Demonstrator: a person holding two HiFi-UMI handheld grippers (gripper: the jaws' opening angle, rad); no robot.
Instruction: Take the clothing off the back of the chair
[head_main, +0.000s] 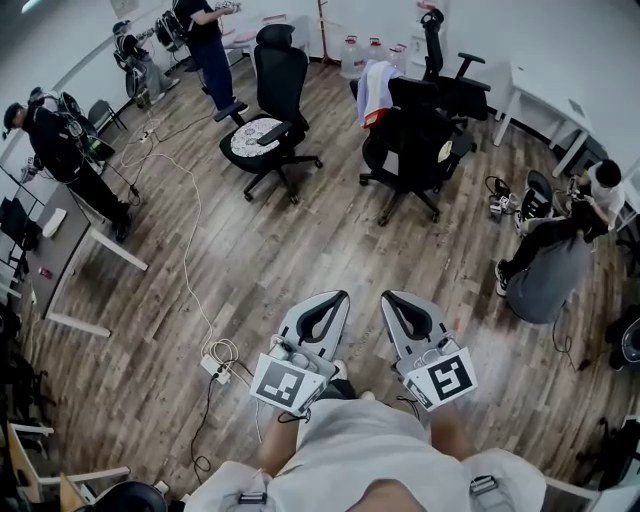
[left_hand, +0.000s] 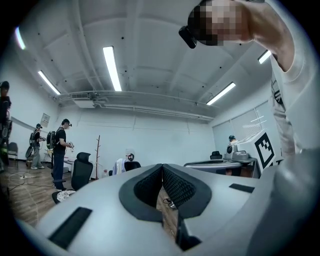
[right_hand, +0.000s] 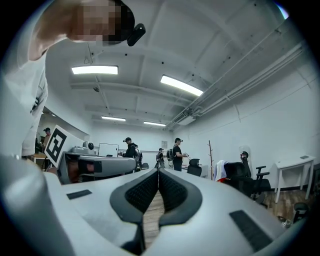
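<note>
**On the wood-plank floor, clothing hanging well ahead of my grippers**

Across this white-walled room, the plank floor (head_main: 250, 250) is running out to the far wall. The clothing (head_main: 375, 88), white with an orange edge, is hanging over the back of the chair (head_main: 415, 140), well apart from my hands. I am holding the left gripper (head_main: 338, 297) and right gripper (head_main: 392, 297) level and side by side. Both are closed tight on nothing. I am counting three black office chairs mid-room and three other people around the edges.

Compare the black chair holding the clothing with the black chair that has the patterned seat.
The clothing chair has pale clothing draped over its back; the patterned-seat chair has a bare back. The patterned-seat chair's seat cushion is pale; the clothing chair's seat looks dark. Both are black wheeled office chairs with armrests.
</note>
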